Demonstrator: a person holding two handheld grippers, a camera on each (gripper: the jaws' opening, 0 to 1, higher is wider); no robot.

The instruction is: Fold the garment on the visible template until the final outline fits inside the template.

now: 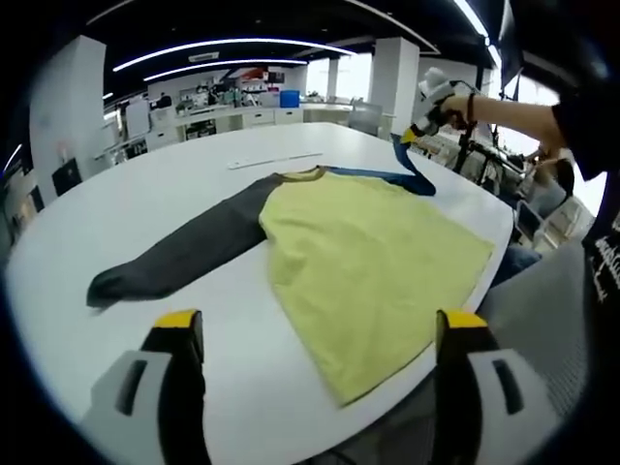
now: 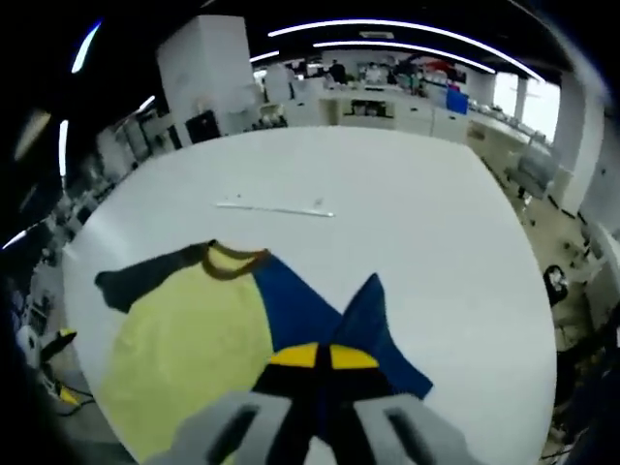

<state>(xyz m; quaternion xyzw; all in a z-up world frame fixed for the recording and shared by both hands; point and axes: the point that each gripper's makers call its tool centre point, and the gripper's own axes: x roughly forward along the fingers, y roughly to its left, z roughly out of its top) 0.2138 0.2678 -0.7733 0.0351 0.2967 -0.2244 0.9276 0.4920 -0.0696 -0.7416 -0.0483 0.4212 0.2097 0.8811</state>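
From my left gripper I look across a white table at the garment, a yellow-bodied shirt lying flat just ahead of the jaws, its near hem reaching almost between them and slightly toward the right jaw. The left gripper's two yellow-tipped jaws stand wide apart with nothing between them, so it is released. One dark grey sleeve stretches out flat from the shoulder to the far left of my jaws, its cuff resting on the table ahead of the left jaw. At the far right, beyond the shirt body, the blue sleeve is lifted off the table and pulled up toward my right gripper, which a person's hand holds above the table edge. From the right gripper itself, the yellow-tipped jaws are pressed together and the blue sleeve is pinched between them, the cloth running away from the tips down to the shirt body, which lies to the left of the jaws with its brown collar ahead and left. Farther ahead of that gripper a thin white strip lies on the table, well apart from the shirt.
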